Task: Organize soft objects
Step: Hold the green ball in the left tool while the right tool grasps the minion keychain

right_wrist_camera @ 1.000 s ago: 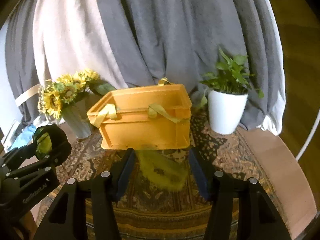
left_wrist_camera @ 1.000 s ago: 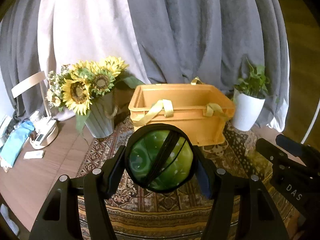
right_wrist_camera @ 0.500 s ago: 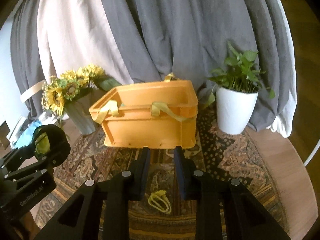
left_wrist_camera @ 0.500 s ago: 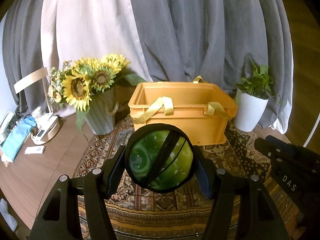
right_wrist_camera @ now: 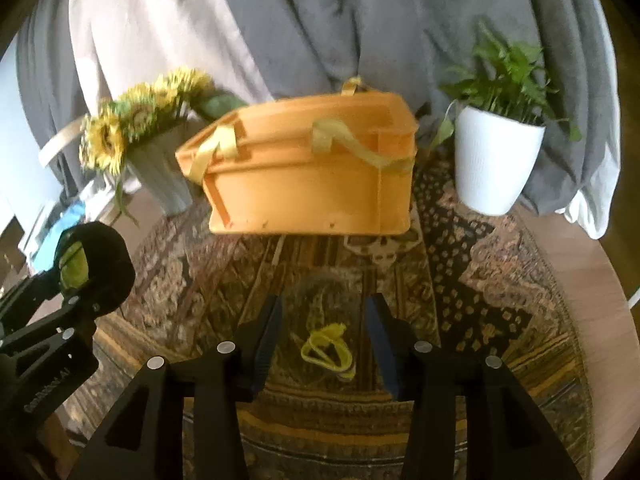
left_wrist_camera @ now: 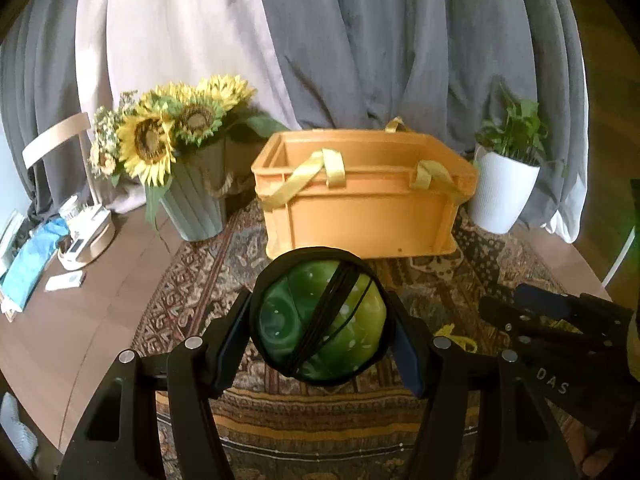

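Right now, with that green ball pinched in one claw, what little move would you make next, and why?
Probably carry the left claw forward and up over the orange crate. It grips the green ball, the crate is open-topped straight ahead, and the right claw hangs open over a yellow band on the rug.

The right gripper (right_wrist_camera: 325, 338) hangs spread over a yellow looped band (right_wrist_camera: 327, 346) on the rug (right_wrist_camera: 480, 280); the orange crate (right_wrist_camera: 304, 176) sits beyond it.
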### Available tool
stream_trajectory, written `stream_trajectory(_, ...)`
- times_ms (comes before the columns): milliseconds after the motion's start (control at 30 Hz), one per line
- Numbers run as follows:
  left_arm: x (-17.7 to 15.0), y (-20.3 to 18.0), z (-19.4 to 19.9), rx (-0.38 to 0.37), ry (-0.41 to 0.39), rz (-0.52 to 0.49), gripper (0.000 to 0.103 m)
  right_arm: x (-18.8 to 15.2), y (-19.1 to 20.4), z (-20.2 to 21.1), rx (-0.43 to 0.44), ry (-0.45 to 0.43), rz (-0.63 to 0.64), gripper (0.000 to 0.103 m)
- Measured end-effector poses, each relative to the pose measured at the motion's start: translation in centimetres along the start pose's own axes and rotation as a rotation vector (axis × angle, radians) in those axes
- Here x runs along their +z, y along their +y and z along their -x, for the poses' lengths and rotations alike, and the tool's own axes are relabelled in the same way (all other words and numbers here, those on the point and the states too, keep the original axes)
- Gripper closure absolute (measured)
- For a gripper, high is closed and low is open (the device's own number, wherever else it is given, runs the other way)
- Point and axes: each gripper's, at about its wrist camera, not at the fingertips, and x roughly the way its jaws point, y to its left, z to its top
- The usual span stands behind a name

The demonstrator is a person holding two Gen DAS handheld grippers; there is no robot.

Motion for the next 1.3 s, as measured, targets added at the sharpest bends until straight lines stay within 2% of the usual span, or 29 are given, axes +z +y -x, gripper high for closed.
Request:
stream_trajectory(467, -2.9, -1.1, -1.9, 0.044, 0.086, 0.033, 0.04, -2.3, -1.0, -5.0, 0.066, 0.182, 0.04, 0.053)
stream_trajectory(1000, -4.0, -1.6, -3.8, 0.076, 0.138, 0.035, 0.04, -3.6, -1.4, -9.2, 0.077, 0.231, 0.076, 0.054)
stream_trajectory(1100, -4.0, -1.6, -4.0, 0.078, 0.143, 0.034, 0.04, -3.8, -1.2, -9.9, 0.077, 0.243, 0.086, 0.057)
stream_trajectory(1167, -4.0, -1.5, -4.1, 0.075, 0.145, 0.037, 0.04, -4.0, -1.1, -10.0, 0.08, 0.242, 0.092, 0.065)
stream_trajectory(1300, -4.0, -1.4, -4.1, 0.073, 0.145, 0.043, 0.04, -4.0, -0.8, -9.8, 0.089, 0.235, 0.102, 0.069)
